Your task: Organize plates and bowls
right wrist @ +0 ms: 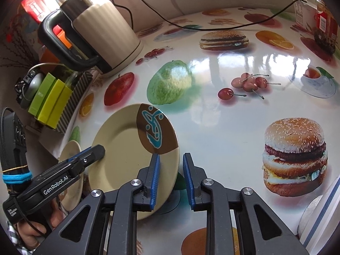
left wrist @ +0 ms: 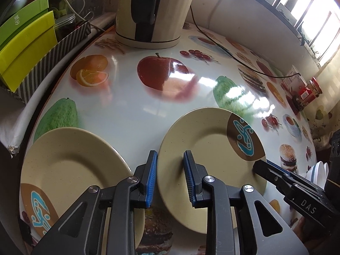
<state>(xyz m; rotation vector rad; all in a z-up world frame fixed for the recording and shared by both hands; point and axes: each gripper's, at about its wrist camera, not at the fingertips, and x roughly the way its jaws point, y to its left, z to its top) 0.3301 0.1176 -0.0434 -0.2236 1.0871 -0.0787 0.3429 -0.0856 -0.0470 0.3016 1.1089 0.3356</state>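
Observation:
Two beige plates with a brown and blue patch lie on the fruit-print table [left wrist: 131, 106]. In the left wrist view my left gripper [left wrist: 170, 178] straddles the left rim of the right-hand plate [left wrist: 210, 140], one pad at its outer edge and one on its face. My right gripper [left wrist: 260, 166] clamps the opposite rim. The right wrist view shows the same plate [right wrist: 127, 148] between the right gripper [right wrist: 170, 178] pads, and the left gripper [right wrist: 99, 152] closed on its far rim. The other plate [left wrist: 70, 165] lies to the left, half hidden [right wrist: 72, 170].
A cream electric kettle [left wrist: 153, 10] stands at the back with its cable across the table. Green boxes sit in a striped box [left wrist: 25, 48] at the left. A red jar [left wrist: 314, 89] is at the right. White dishes with blue rims [right wrist: 318, 212] are stacked at the near right.

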